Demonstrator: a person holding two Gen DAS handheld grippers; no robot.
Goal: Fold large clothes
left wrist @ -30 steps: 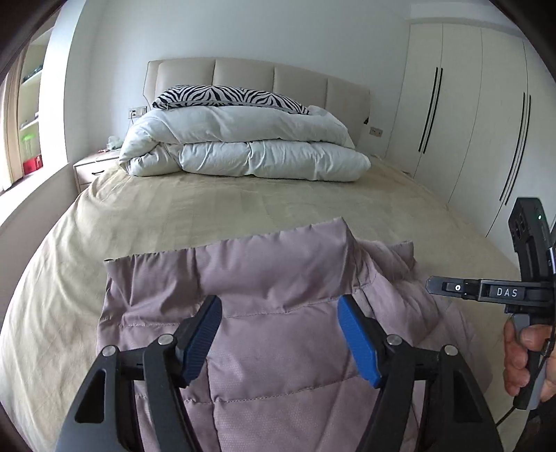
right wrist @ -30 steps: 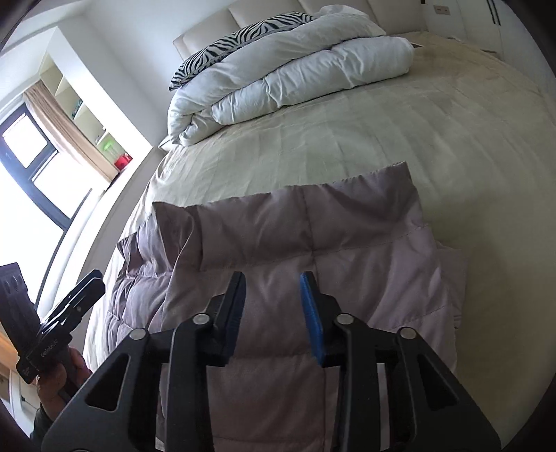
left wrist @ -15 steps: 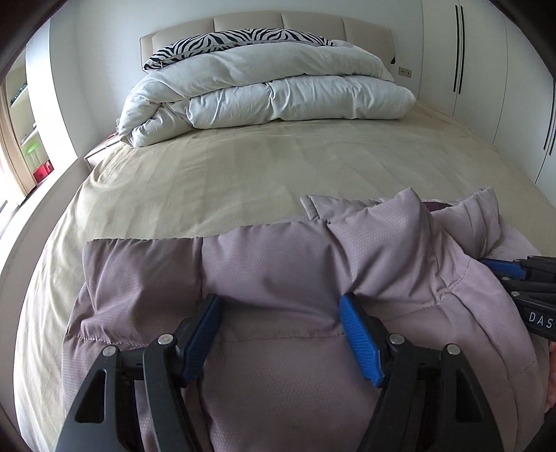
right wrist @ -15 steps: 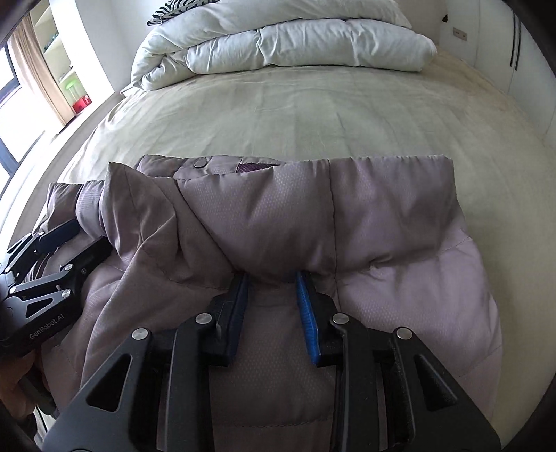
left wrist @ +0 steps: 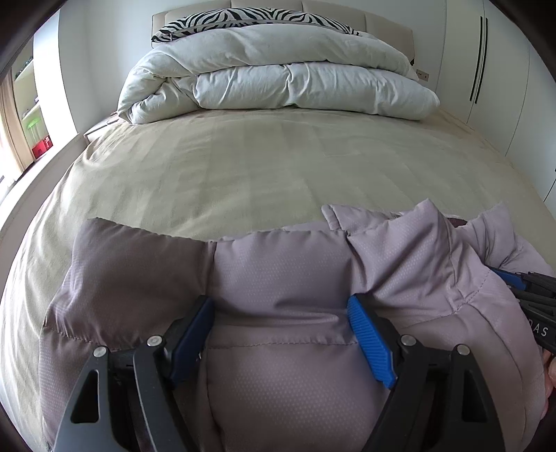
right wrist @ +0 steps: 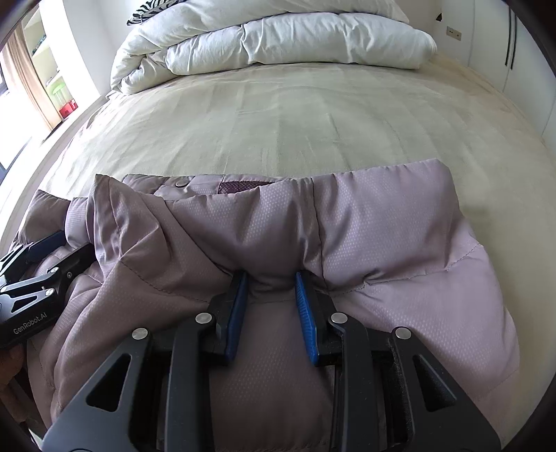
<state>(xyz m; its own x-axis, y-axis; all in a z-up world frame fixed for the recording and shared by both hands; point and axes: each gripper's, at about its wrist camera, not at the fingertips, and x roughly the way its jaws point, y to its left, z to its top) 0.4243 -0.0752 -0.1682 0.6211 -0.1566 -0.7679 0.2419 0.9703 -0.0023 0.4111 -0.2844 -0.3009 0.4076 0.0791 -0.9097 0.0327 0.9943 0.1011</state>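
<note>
A mauve quilted puffer jacket (left wrist: 278, 274) lies on the beige bed near its front edge, also in the right wrist view (right wrist: 382, 222). My left gripper (left wrist: 279, 313) is open wide, its jaws pressed down onto the jacket's left part with puffy fabric between them. My right gripper (right wrist: 271, 285) has its jaws close together with a bunched fold of the jacket squeezed between them. The right gripper shows at the right edge of the left wrist view (left wrist: 531, 288); the left gripper shows at the left edge of the right wrist view (right wrist: 31, 267).
The beige bed sheet (left wrist: 260, 167) stretches ahead. A folded white duvet (left wrist: 278, 76) and a zebra pillow (left wrist: 250, 15) sit by the headboard. White wardrobes (left wrist: 493, 69) stand to the right, a window and shelves (right wrist: 31, 80) to the left.
Both grippers came down and forward onto the jacket. The right gripper's jaws came to pinch a fold of jacket. The jacket's far edge has bunched up.
</note>
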